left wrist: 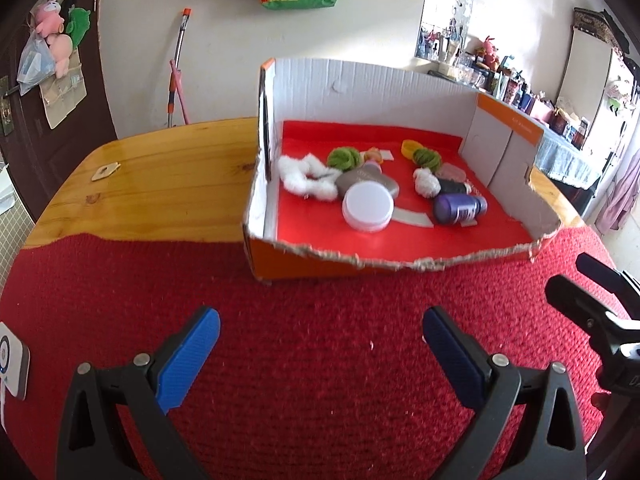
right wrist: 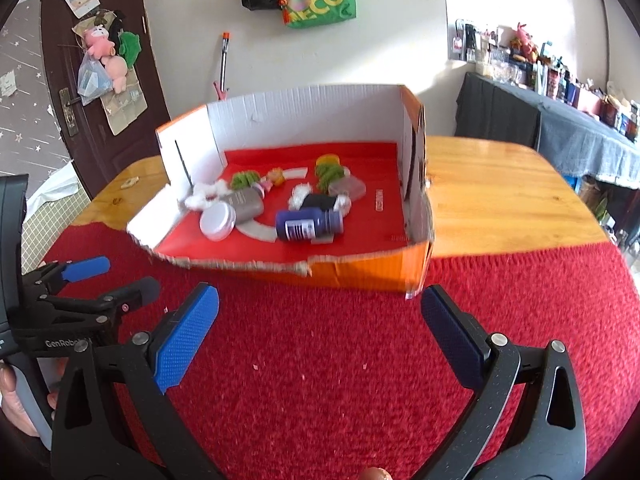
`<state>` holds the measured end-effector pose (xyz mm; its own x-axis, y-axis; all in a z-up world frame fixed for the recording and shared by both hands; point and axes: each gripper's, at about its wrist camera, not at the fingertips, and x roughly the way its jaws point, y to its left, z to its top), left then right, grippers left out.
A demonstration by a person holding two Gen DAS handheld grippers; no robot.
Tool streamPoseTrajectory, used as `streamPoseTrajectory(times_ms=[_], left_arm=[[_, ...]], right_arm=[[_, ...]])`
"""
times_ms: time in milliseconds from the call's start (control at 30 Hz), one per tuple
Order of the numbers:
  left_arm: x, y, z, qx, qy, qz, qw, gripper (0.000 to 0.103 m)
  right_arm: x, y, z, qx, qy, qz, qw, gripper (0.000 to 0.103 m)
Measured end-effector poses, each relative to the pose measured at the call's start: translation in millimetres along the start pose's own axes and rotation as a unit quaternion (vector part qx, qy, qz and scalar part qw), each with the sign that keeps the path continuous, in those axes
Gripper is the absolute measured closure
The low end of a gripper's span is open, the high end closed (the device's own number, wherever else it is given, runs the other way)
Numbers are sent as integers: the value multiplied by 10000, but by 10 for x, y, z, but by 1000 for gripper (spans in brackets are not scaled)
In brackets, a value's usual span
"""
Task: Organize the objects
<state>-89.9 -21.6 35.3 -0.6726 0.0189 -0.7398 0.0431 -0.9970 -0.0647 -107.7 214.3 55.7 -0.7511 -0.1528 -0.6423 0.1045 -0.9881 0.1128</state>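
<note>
An open cardboard box (left wrist: 360, 260) (right wrist: 360, 272) with a red floor stands on the red mat. In it lie a white round jar (left wrist: 367, 206) (right wrist: 217, 220), a grey bottle (left wrist: 370, 180) (right wrist: 246, 202), a purple bottle (left wrist: 458, 208) (right wrist: 308, 226), a white fluffy scrunchie (left wrist: 306, 178) (right wrist: 206, 194), two green yarn balls (left wrist: 343, 158) (right wrist: 244, 179) and other small items. My left gripper (left wrist: 320, 332) (right wrist: 116, 280) is open and empty over the mat, in front of the box. My right gripper (right wrist: 320, 312) (left wrist: 580, 280) is open and empty, beside the left one.
A red knitted mat (left wrist: 300, 360) (right wrist: 360, 380) covers the near part of a wooden table (left wrist: 168, 184) (right wrist: 500, 196). A small tan tag (left wrist: 105, 171) lies on the wood at the left. A white device (left wrist: 12, 360) sits at the mat's left edge.
</note>
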Motion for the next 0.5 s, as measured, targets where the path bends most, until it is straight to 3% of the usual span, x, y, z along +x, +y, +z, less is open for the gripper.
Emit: streamPoseTrajectory(times_ms=[300,500], left_arm=[[49,-29,-76,22,179,-25,9998,0],[84,-45,-99,60,296,-20,9995,0]], right_arm=[[161,-51,-230,90,355,-60,9993,0],[174,-82,-248,147,364,-61,9992,0]])
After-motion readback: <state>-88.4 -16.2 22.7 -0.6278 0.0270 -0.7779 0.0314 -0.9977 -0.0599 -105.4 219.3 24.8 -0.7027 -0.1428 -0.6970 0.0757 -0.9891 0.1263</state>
